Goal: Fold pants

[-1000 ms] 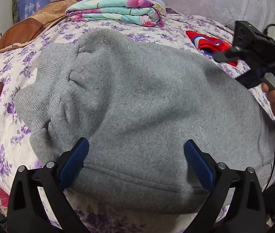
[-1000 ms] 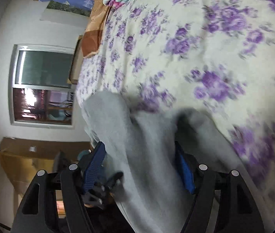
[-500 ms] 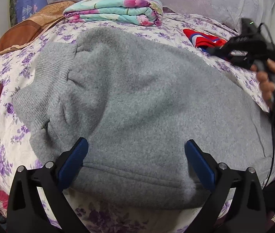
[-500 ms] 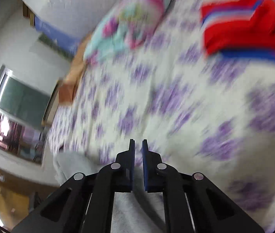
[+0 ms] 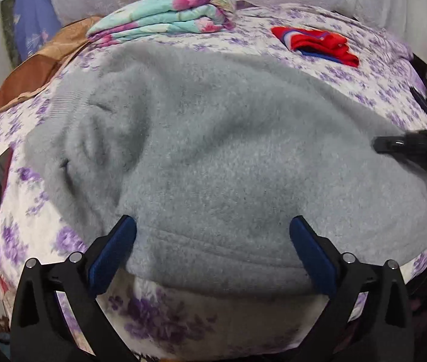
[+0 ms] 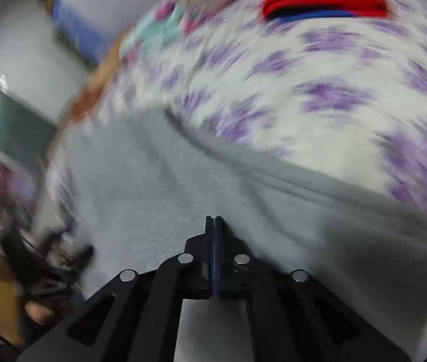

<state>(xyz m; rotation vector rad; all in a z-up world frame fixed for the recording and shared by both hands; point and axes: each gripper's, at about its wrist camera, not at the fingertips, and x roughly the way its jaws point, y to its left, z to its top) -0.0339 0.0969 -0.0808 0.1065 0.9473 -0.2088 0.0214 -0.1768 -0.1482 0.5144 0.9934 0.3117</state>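
Left gripper [image 5: 213,241] jaws spread wide over grey pants [image 5: 213,150].

Fuzzy matt grey fleece pants [image 5: 219,157] on printed cotton bedsheet [image 5: 373,90].

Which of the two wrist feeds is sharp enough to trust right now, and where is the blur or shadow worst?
Left wrist view: sharp, evenly lit, fisheye-bowed; the grey pants show clear fleece texture. Right wrist view: heavy motion smear over the floral bedsheet and red garment, with a dark shadow on the cloth at lower right; only the right hand-held gripper is crisp.
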